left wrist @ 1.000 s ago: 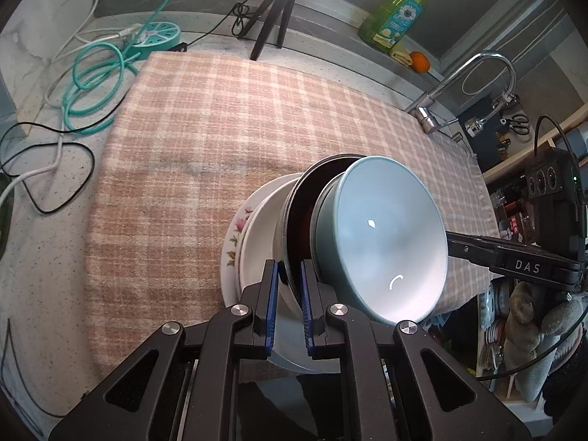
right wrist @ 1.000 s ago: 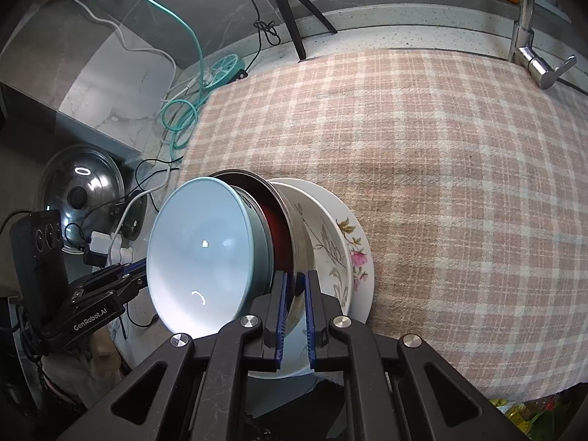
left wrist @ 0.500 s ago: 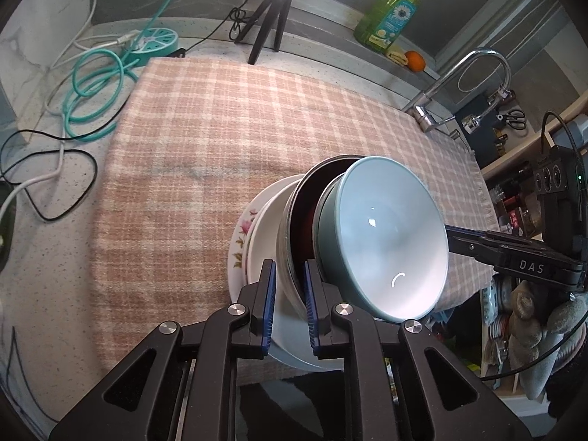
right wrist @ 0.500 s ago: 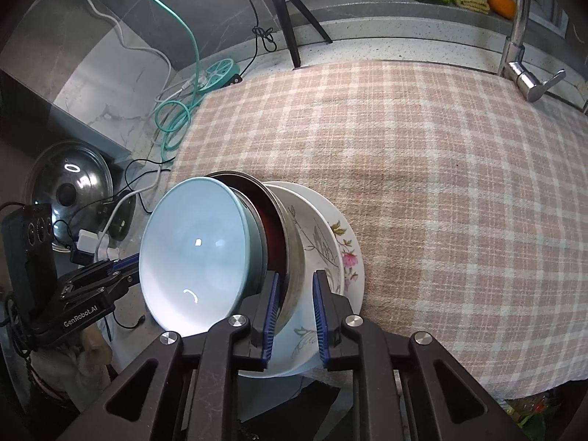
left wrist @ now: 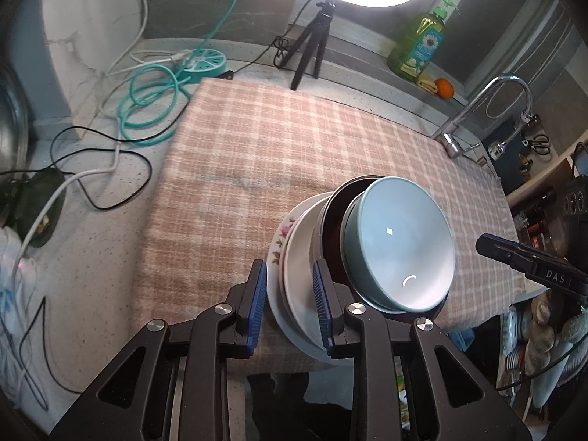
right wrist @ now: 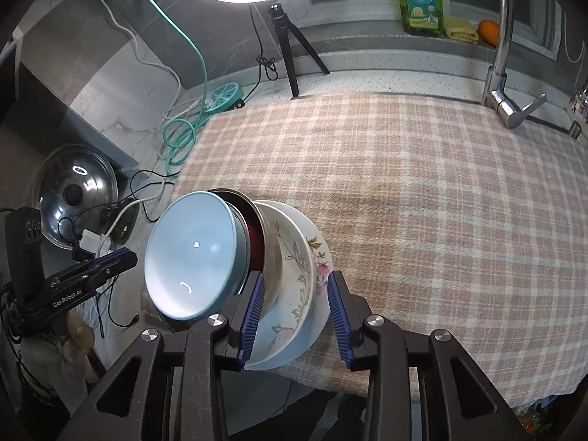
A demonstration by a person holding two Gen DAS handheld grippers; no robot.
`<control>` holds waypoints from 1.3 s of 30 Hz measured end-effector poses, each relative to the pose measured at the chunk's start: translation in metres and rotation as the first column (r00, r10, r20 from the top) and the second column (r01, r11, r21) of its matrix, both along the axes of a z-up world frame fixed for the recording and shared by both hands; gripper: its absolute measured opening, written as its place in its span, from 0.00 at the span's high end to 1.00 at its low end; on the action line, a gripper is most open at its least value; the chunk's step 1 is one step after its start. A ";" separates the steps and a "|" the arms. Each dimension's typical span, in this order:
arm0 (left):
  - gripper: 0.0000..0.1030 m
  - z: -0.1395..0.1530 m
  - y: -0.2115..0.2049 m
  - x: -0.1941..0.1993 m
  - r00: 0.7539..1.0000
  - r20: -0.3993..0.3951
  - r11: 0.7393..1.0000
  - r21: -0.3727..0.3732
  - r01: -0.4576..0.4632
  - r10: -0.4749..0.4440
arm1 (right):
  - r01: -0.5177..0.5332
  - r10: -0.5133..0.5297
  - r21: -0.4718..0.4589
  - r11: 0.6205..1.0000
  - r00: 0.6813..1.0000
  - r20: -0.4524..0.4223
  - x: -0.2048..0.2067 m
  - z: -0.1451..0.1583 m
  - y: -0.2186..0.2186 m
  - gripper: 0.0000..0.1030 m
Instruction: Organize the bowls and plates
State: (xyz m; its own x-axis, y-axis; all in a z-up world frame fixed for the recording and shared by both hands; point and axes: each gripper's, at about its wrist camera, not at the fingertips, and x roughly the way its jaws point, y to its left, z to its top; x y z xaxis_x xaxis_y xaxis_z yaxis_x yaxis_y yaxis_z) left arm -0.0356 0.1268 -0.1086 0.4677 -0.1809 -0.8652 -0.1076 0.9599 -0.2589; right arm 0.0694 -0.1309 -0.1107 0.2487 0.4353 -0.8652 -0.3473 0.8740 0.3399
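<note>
Stack of dishes at the near edge of the checked cloth [left wrist: 294, 154] on the counter [left wrist: 110, 242]: blue bowl [left wrist: 400, 246] uppermost, mouth tipped toward the front edge, nested in a dark bowl [left wrist: 332, 220], floral plate [right wrist: 316, 257] beneath. Left claw [left wrist: 288, 301] and right claw [right wrist: 296, 310] both opening, plate rims between the pads, unclamped.

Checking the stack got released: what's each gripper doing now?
Left gripper: opening, pads clear of the plates between them.
Right gripper: opening, same.

blue bowl [left wrist: 402, 242]: glossy glaze | tablecloth [left wrist: 294, 154]: woven checked cloth | faucet [right wrist: 505, 55]: shiny metal
</note>
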 end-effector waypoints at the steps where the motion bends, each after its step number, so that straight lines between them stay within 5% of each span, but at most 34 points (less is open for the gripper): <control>1: 0.67 0.002 -0.002 -0.004 1.000 0.003 1.000 0.007 -0.011 0.011 | -0.001 0.001 0.000 1.000 1.000 0.009 -0.002 0.002 -0.002 0.68; 6: 0.59 0.014 -0.014 -0.020 0.998 0.044 0.998 0.025 -0.055 0.054 | -0.011 0.011 -0.010 1.000 0.997 0.072 -0.013 0.015 -0.014 0.56; 22: 0.39 0.042 -0.066 -0.051 0.990 0.134 0.989 0.135 -0.065 0.047 | 0.000 0.005 -0.027 1.000 0.979 0.204 -0.042 0.038 -0.043 0.40; 39: 0.36 0.045 -0.092 -0.059 0.989 0.144 0.984 0.170 -0.050 0.026 | 0.006 0.005 -0.043 0.999 0.965 0.263 -0.055 0.045 -0.048 0.29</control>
